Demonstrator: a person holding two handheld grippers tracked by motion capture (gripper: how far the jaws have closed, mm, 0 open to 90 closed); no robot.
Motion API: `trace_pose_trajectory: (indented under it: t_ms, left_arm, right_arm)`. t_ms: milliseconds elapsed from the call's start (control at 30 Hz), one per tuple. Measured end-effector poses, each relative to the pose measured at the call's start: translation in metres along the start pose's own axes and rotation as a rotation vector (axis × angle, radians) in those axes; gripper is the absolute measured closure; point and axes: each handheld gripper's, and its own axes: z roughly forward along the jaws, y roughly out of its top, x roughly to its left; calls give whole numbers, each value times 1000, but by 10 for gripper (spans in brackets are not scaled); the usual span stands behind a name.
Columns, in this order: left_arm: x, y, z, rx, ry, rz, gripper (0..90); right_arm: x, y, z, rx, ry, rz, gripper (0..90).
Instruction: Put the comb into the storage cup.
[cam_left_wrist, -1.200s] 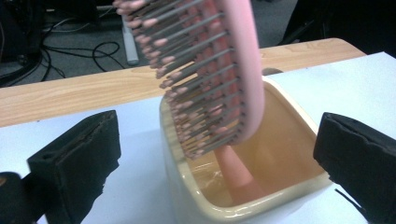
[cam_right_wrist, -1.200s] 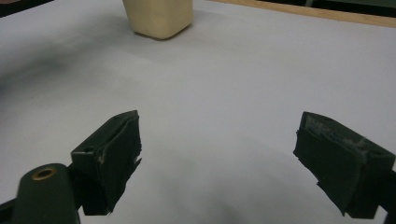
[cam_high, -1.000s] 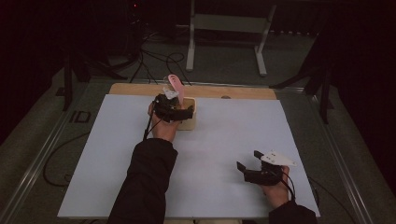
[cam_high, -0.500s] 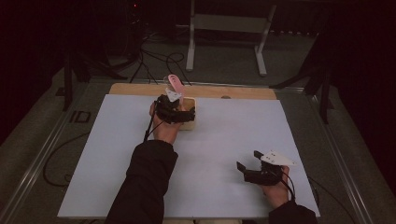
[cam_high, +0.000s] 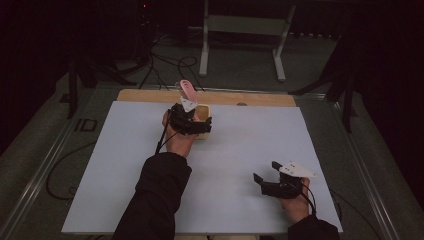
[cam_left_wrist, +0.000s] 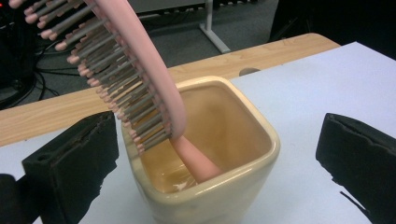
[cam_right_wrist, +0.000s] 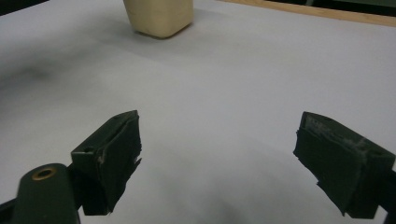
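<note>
— What's the left gripper (cam_left_wrist: 205, 154) doing?
— Jaws spread wide either side of the cream cup (cam_left_wrist: 205, 154), gripping nothing. The pink hairbrush (cam_left_wrist: 140, 74) stands in the cup (handle down), leaning on its rim.
— And the right gripper (cam_right_wrist: 215, 158)?
— Wide open too, empty, over the white table (cam_right_wrist: 233, 79), well apart.

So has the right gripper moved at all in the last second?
No. The right gripper sits at the same spot near the white sheet's front right corner, jaws open.

Pink hairbrush (cam_left_wrist: 140, 79) stands handle-down, leaning, in cream square cup (cam_left_wrist: 243, 186).
</note>
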Motion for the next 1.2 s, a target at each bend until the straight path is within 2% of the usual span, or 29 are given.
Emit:
trace_pose_trajectory:
  t_ms: [333,733,1033,1200]
  left_arm:
    - [-6,-5,-3,-4,-33,14,1]
    - [-8,-7,-8,-9,-56,13,1]
    - [-13,-8,-11,-9,-95,21,2]
    - [-16,-9,-13,-6,-118,38,2]
  right_arm:
    - [0,0,0,2,-1,1,141]
    - [0,0,0,3,-4,-2,142]
    - [0,0,0,5,-3,-1,142]
    - [0,-1,0,5,-2,-2,142]
